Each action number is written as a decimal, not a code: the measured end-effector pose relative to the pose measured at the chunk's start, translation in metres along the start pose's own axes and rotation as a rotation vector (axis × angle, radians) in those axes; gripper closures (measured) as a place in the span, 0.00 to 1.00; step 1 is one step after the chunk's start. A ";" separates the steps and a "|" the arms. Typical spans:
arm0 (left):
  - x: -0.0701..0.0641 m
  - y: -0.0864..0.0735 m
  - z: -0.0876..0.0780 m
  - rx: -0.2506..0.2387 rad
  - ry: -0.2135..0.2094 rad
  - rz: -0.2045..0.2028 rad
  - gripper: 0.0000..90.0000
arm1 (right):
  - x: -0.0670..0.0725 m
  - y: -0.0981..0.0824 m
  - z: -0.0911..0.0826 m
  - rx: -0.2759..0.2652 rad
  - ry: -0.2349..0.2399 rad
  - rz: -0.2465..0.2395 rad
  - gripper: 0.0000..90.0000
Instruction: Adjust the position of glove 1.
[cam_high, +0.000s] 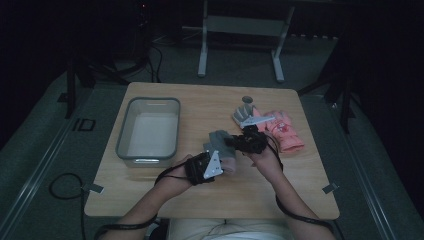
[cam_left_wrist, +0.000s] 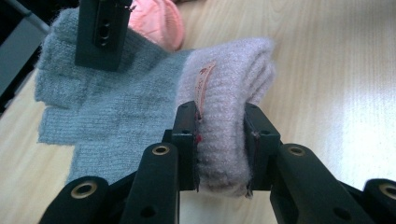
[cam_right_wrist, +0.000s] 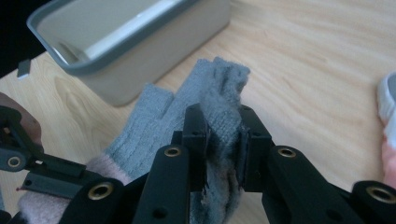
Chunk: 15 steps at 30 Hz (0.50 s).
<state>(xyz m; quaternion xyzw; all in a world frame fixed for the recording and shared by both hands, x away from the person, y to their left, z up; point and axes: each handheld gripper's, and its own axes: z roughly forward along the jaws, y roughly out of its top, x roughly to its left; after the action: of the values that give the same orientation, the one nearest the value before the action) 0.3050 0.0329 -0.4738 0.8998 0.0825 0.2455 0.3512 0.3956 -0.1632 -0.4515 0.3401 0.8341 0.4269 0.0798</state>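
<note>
A grey knit glove (cam_high: 218, 140) with a pale pink cuff (cam_left_wrist: 229, 79) hangs just above the wooden table (cam_high: 210, 100), stretched between both grippers. My left gripper (cam_left_wrist: 219, 116) is shut on the folded pink cuff, beside a small label. My right gripper (cam_right_wrist: 223, 123) is shut on the grey hand part of the glove (cam_right_wrist: 187, 107), whose fingers point toward the bin. In the high view the left gripper (cam_high: 222, 162) sits near the table's front middle. The right gripper (cam_high: 234, 142) is just beyond it to the right.
A grey rectangular bin (cam_high: 149, 130) stands on the left of the table, with nothing inside it. A pink glove (cam_high: 285, 131) and a grey-and-white glove (cam_high: 245, 116) lie at the right. A small round grey disc (cam_high: 247, 99) sits behind them.
</note>
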 end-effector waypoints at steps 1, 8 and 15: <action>0.003 0.001 -0.003 0.007 0.002 0.006 0.78 | 0.001 0.003 0.000 -0.004 -0.002 -0.006 0.85; 0.014 0.000 -0.020 0.019 0.024 0.006 0.78 | 0.010 0.025 0.004 -0.026 0.011 -0.022 0.85; 0.019 -0.007 -0.030 0.038 0.029 -0.008 0.78 | 0.017 0.034 0.012 -0.024 0.024 -0.037 0.85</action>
<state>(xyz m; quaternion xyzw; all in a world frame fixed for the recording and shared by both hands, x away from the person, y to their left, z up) 0.3063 0.0618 -0.4517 0.9023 0.0959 0.2553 0.3338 0.4043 -0.1306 -0.4300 0.3184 0.8360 0.4393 0.0816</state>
